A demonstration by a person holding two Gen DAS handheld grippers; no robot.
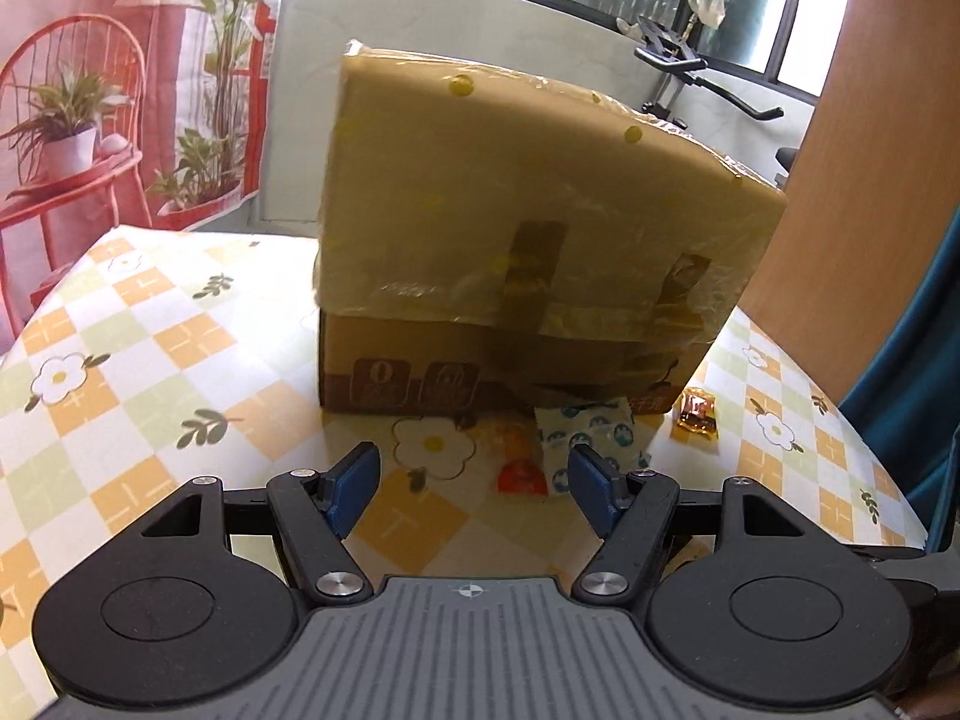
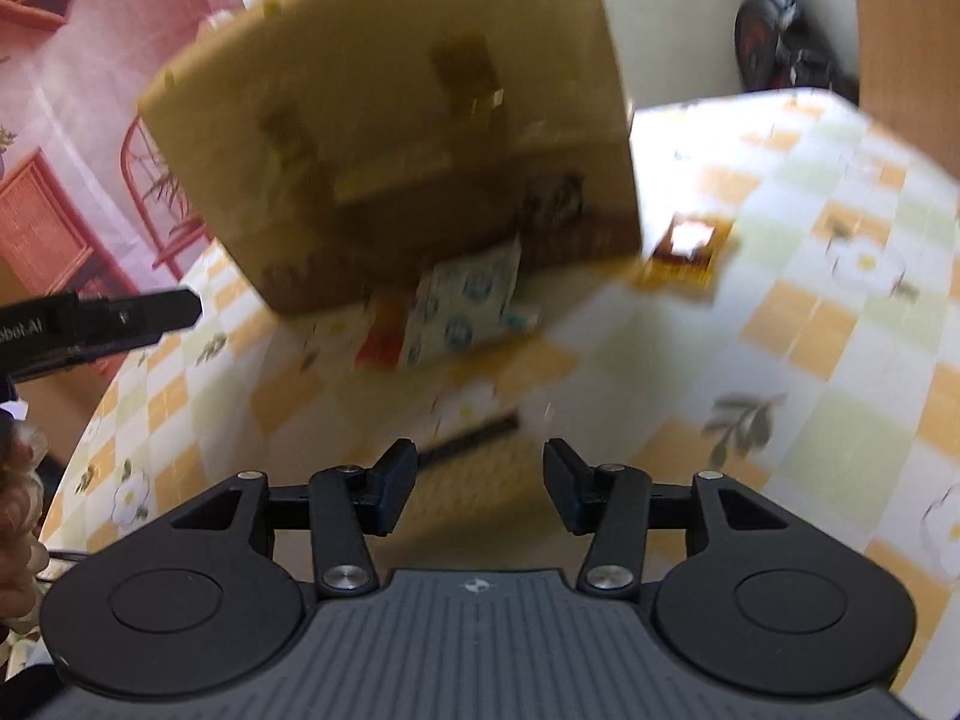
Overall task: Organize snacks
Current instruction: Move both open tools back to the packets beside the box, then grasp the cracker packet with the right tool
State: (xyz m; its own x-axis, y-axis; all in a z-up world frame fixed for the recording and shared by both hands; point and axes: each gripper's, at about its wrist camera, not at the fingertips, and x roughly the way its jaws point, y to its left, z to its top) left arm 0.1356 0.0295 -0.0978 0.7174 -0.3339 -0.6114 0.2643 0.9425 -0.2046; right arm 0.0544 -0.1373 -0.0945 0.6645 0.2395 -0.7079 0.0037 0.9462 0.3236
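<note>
A taped cardboard box (image 1: 528, 240) stands on the flowered tablecloth; it also shows, blurred, in the right wrist view (image 2: 408, 138). In front of it lie a white packet with blue dots (image 1: 591, 432), an orange-red candy (image 1: 521, 474) and an amber-wrapped candy (image 1: 696, 414). The right wrist view shows the white packet (image 2: 468, 309), the red candy (image 2: 384, 342) and the amber candy (image 2: 690, 246). My left gripper (image 1: 474, 480) is open and empty, just short of the candies. My right gripper (image 2: 480, 474) is open and empty, further back.
The table (image 1: 120, 360) has a checkered flowered cloth. A wooden panel (image 1: 870, 180) stands at the right, a printed curtain (image 1: 120, 60) behind left. The left gripper's body (image 2: 102, 318) shows at the left in the right wrist view.
</note>
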